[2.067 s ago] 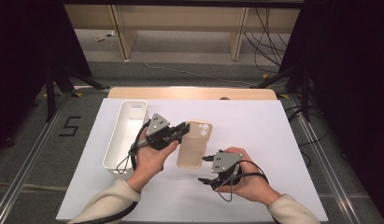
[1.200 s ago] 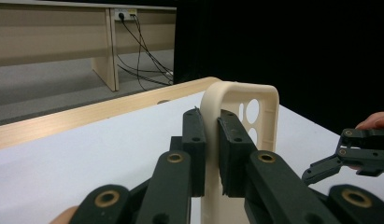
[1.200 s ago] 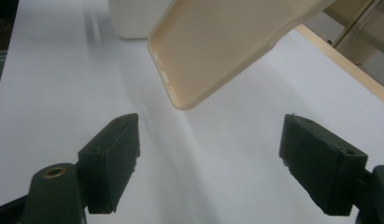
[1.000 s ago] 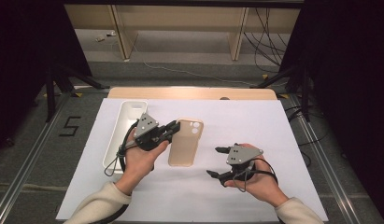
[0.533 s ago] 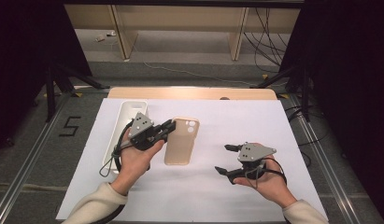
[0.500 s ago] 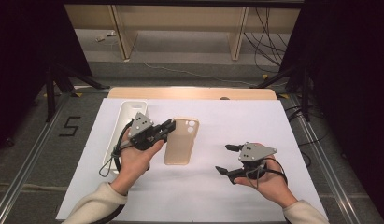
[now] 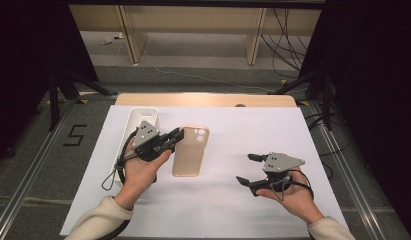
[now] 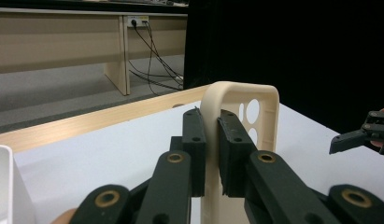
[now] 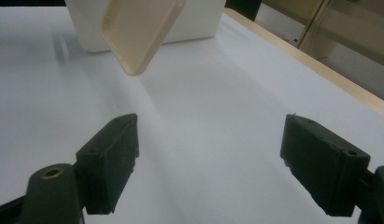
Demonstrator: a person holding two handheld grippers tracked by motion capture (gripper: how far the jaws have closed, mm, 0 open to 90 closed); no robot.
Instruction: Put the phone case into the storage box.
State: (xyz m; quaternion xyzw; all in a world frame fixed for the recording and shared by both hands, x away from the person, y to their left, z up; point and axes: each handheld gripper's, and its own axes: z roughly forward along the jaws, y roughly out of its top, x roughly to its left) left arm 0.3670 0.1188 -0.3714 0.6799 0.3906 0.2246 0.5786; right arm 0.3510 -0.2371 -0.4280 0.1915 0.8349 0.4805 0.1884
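A beige phone case (image 7: 190, 150) is held off the white table sheet, its camera cut-out at the far end. My left gripper (image 7: 177, 136) is shut on the case's left rim; in the left gripper view the two jaws pinch the case's edge (image 8: 209, 135), and the case (image 8: 241, 107) stands upright between them. My right gripper (image 7: 247, 168) is at the right of the table, open, with nothing between its jaws. In the right gripper view the gripper (image 9: 208, 154) looks across the sheet at the lifted case (image 9: 140, 30).
A long white tray (image 7: 134, 131) lies at the left of the sheet, just behind my left hand; it also appears as a white tray (image 9: 147, 21) beyond the case. The white sheet (image 7: 228, 200) covers the table. A wooden table edge (image 7: 208, 100) runs along the far side.
My left gripper has carried the case leftward, toward the tray. My right gripper has drawn away to the right and stands open.
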